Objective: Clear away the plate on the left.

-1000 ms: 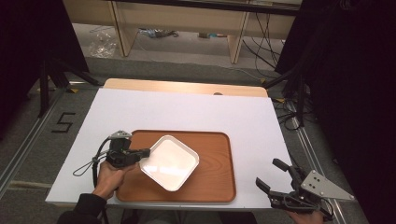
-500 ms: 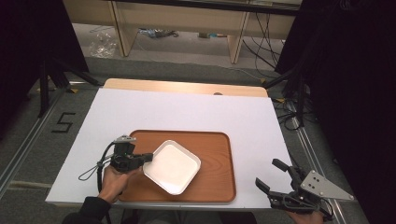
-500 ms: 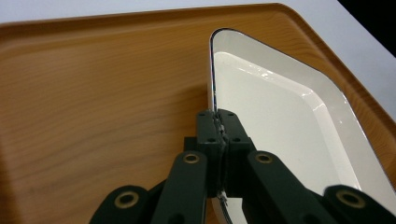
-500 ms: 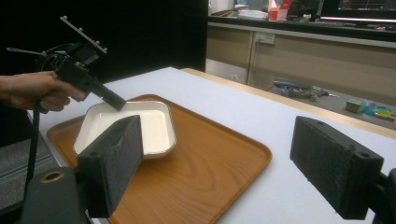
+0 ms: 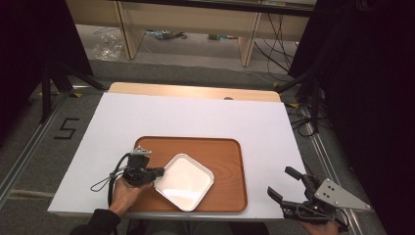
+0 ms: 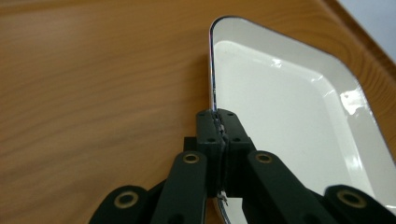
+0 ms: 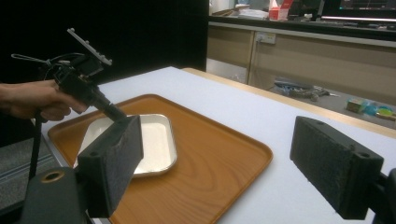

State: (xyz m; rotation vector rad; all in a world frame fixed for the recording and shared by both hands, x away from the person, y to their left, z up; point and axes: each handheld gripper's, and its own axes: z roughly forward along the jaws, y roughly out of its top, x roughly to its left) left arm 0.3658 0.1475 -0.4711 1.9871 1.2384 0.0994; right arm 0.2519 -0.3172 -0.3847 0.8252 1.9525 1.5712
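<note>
A white square plate (image 5: 185,181) lies low on the brown wooden tray (image 5: 225,152), toward its front left. My left gripper (image 5: 159,172) is shut on the plate's left rim, held by a hand coming in from the near edge. In the left gripper view the two black jaws meet on the thin rim (image 6: 217,116), with the plate (image 6: 289,116) to their right and the tray (image 6: 93,84) below. My right gripper (image 5: 282,181) stands open at the table's front right corner, with nothing between its pads. The right gripper view looks across the tray (image 7: 210,154) at the plate (image 7: 152,140).
The tray sits on a white table top (image 5: 195,117) with a wooden strip (image 5: 195,91) along its far edge. Black stands and cables (image 5: 303,112) are on the floor to the right, and low shelving (image 5: 195,19) is beyond the table.
My left gripper has moved toward the near edge and down with the plate in it, and the plate has turned a little. The right gripper has stayed in place.
</note>
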